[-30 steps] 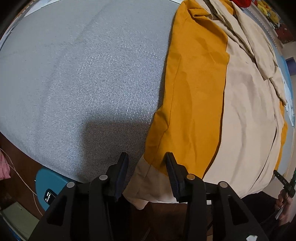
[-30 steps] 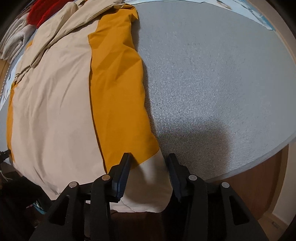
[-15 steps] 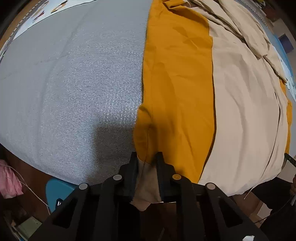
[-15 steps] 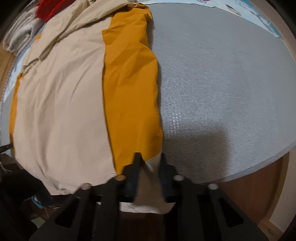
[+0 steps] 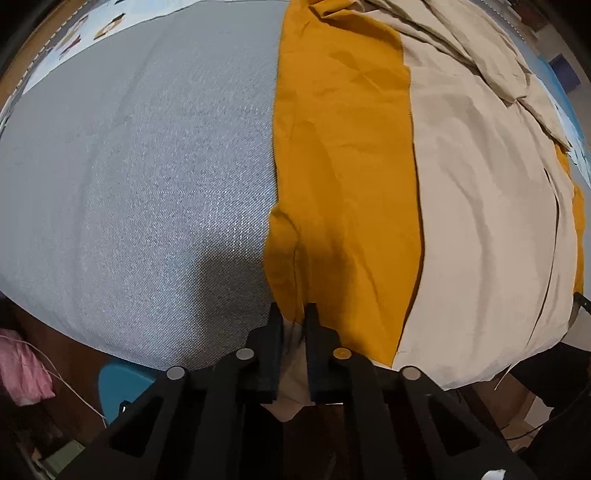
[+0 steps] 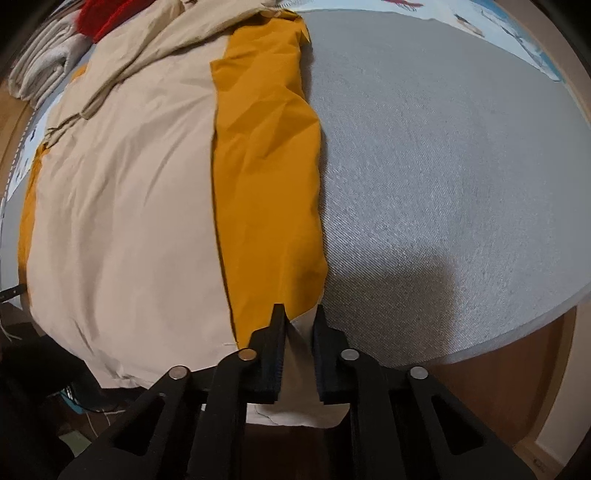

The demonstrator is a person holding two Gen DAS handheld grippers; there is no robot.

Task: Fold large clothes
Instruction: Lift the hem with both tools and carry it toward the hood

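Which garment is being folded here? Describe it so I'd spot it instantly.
On the grey table cover, it's the large beige garment with mustard-yellow side panels, its near hem pinched by the left hand-held gripper and right hand-held gripper. Unlike the far red item, it lies flat.

- The left wrist view sits low at the near edge of the grey table, looking forward along the left gripper, whose fingers fill the lower centre of the frame.
- It is close: the mustard and beige garment fills the right half, bare table the left.
- The right wrist view looks the same way from the near edge, along the right gripper.
- Here the garment fills the left half, the table the right.
- Both views share the garment's beige middle and the far table edge.
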